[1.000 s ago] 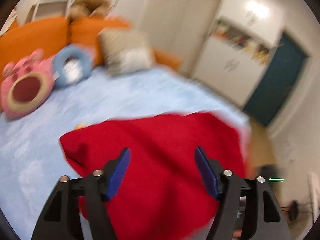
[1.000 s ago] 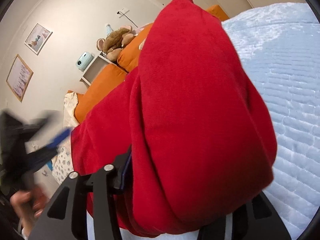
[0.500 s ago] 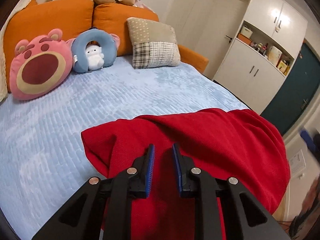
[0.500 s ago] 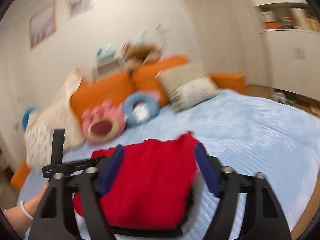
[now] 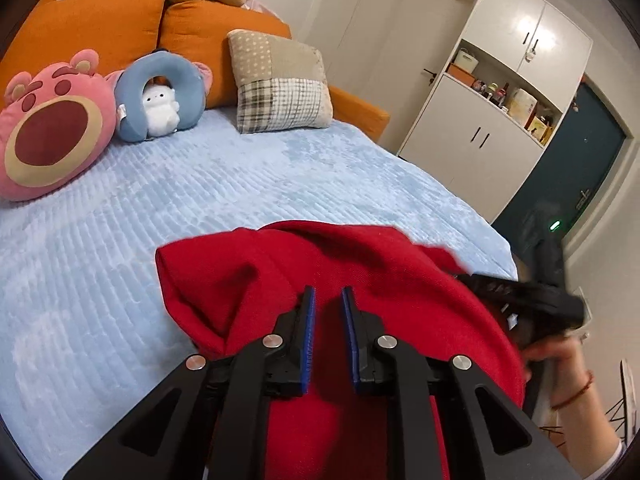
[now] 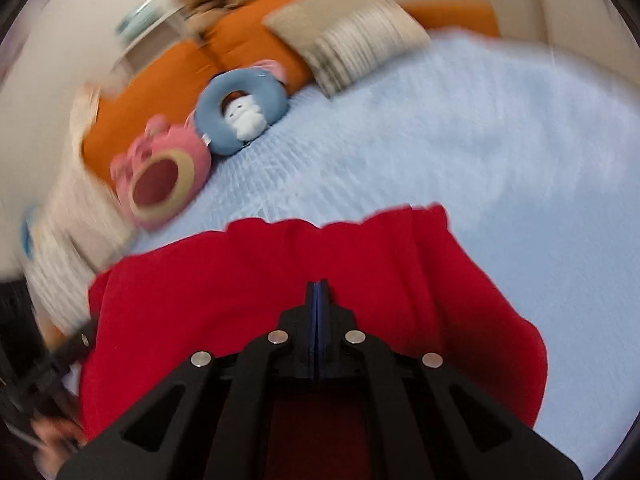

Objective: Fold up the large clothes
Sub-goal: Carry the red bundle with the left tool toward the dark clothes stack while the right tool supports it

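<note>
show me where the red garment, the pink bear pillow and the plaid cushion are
red garment [image 5: 400, 280], left wrist view, on its upper folded layer.
pink bear pillow [image 5: 52, 136], left wrist view, on its open mouth.
plaid cushion [image 5: 280, 92], left wrist view, on its checked lower half.

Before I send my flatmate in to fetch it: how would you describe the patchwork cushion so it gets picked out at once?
Look at the head of the blue bed, where the orange backrest cushions stand. The patchwork cushion leans against them, farthest to the right of the row. Unlike the pink bear pillow and the blue neck pillow, it is square, beige, with dotted and plaid patches.
</note>
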A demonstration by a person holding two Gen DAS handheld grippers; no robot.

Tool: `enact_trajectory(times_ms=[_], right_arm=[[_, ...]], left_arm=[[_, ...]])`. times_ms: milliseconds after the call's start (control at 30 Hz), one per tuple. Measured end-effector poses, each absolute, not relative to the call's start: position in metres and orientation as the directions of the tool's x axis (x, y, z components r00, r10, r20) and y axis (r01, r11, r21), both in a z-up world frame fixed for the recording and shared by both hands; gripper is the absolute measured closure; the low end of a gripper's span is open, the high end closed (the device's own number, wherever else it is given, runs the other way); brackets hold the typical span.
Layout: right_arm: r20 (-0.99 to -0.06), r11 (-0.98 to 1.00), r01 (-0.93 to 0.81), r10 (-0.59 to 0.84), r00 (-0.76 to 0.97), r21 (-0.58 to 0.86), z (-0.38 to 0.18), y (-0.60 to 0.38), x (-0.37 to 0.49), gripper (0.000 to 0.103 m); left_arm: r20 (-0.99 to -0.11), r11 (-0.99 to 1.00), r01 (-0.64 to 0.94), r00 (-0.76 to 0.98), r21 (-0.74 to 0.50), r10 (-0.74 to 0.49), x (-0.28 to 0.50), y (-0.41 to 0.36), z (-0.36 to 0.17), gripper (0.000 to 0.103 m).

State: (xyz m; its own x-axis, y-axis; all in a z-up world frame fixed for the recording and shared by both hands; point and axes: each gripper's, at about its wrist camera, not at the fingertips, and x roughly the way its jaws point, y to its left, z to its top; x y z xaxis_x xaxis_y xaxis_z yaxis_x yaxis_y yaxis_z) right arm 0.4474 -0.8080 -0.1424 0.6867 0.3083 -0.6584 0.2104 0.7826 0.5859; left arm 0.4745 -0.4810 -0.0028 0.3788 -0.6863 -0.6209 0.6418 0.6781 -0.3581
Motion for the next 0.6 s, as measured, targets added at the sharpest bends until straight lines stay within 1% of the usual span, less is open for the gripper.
enact_trajectory(times_ms=[33,100,133,200,233,300,333,400,433,467,533,600], right_arm=[[-0.650,0.758,0.222,0.325,0.687,0.613,-0.154,-0.813,0.443,0.103],[-0.654,0.753,0.237,0.316,0.688,0.613,-0.154,-0.818,0.439,0.103],[-0.668,0.766,0.245,0.300,0.681,0.594,-0.152,-0.819,0.438,0.103],[-0.703,0.821,0.247,0.239,0.670,0.515,-0.128,-0.813,0.434,0.102],[-0.698,0.853,0.226,0.203,0.687,0.471,-0.109,-0.807,0.430,0.098],[-0.651,0.878,0.154,0.209,0.730,0.454,-0.084,-0.797,0.422,0.098],[-0.628,0.885,0.115,0.224,0.745,0.452,-0.071,-0.790,0.419,0.098],[-0.593,0.887,0.004,0.306,0.745,0.463,-0.050,-0.768,0.420,0.098],[-0.590,0.886,-0.037,0.339,0.733,0.462,-0.043,-0.753,0.423,0.098],[-0.589,0.883,-0.091,0.381,0.713,0.461,-0.038,-0.732,0.427,0.098],[-0.597,0.879,-0.152,0.425,0.680,0.452,-0.037,-0.700,0.434,0.098],[-0.662,0.925,-0.150,0.357,0.659,0.349,-0.050,-0.664,0.445,0.098]], left_arm=[[-0.616,0.673,0.647,0.377,-0.359,-0.692,0.473,-0.484,-0.005,0.084],[-0.605,0.665,0.653,0.379,-0.361,-0.700,0.470,-0.491,-0.006,0.086],[-0.607,0.674,0.655,0.394,-0.342,-0.690,0.467,-0.495,-0.005,0.086],[-0.620,0.687,0.650,0.402,-0.325,-0.674,0.465,-0.496,0.000,0.086],[-0.628,0.693,0.644,0.400,-0.325,-0.667,0.465,-0.494,0.006,0.086],[-0.625,0.693,0.641,0.403,-0.329,-0.669,0.463,-0.487,0.018,0.085],[-0.613,0.689,0.647,0.409,-0.328,-0.676,0.461,-0.480,0.026,0.085],[-0.589,0.697,0.646,0.445,-0.310,-0.674,0.459,-0.471,0.040,0.085],[-0.585,0.702,0.643,0.454,-0.306,-0.672,0.458,-0.470,0.044,0.079],[-0.579,0.707,0.634,0.463,-0.313,-0.671,0.459,-0.466,0.048,0.077],[-0.560,0.694,0.612,0.446,-0.378,-0.698,0.464,-0.459,0.052,0.077],[-0.549,0.694,0.586,0.446,-0.418,-0.707,0.466,-0.454,0.053,0.076]])
